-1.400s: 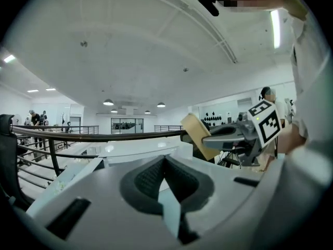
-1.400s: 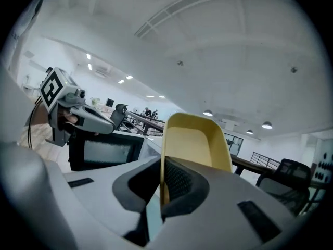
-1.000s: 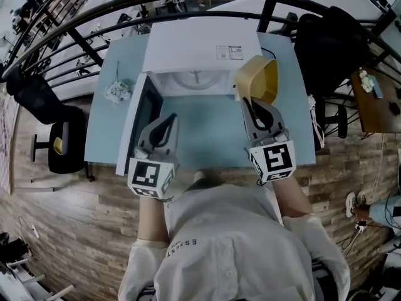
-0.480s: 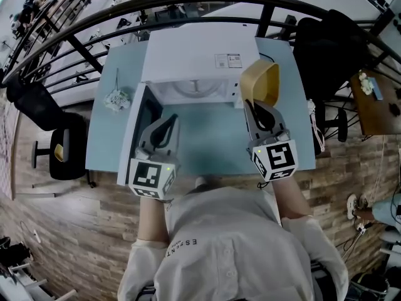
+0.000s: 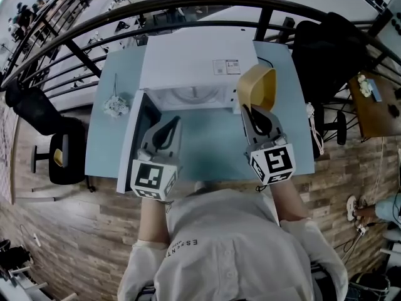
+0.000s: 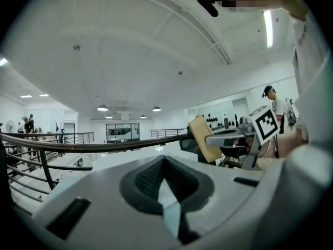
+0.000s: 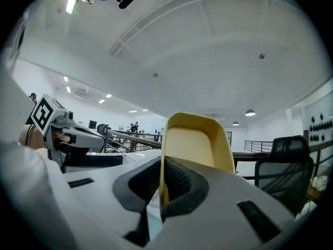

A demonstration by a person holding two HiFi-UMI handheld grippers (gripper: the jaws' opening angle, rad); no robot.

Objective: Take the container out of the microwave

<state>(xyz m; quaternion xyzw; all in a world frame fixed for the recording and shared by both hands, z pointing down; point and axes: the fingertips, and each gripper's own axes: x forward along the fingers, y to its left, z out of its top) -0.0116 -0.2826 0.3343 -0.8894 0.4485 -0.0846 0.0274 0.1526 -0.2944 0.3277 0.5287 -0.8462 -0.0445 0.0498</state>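
Observation:
The yellow container hangs tilted on its side at the right front corner of the white microwave, outside the cavity. My right gripper is shut on its rim. In the right gripper view the container rises from between the jaws of that gripper. My left gripper is shut and holds nothing; it is above the table in front of the open cavity, beside the open door. The left gripper view shows its jaws meeting at the gripper's tip, with the container off to the right.
The microwave stands on a light blue table, its door swung out to the left. A small white bunch lies on the table's left part. A black railing curves behind the table. Black chairs stand at the left and right.
Both grippers have drifted only slightly. The container stays gripped by the right gripper beside the microwave's opening, and the left gripper stays shut and empty.

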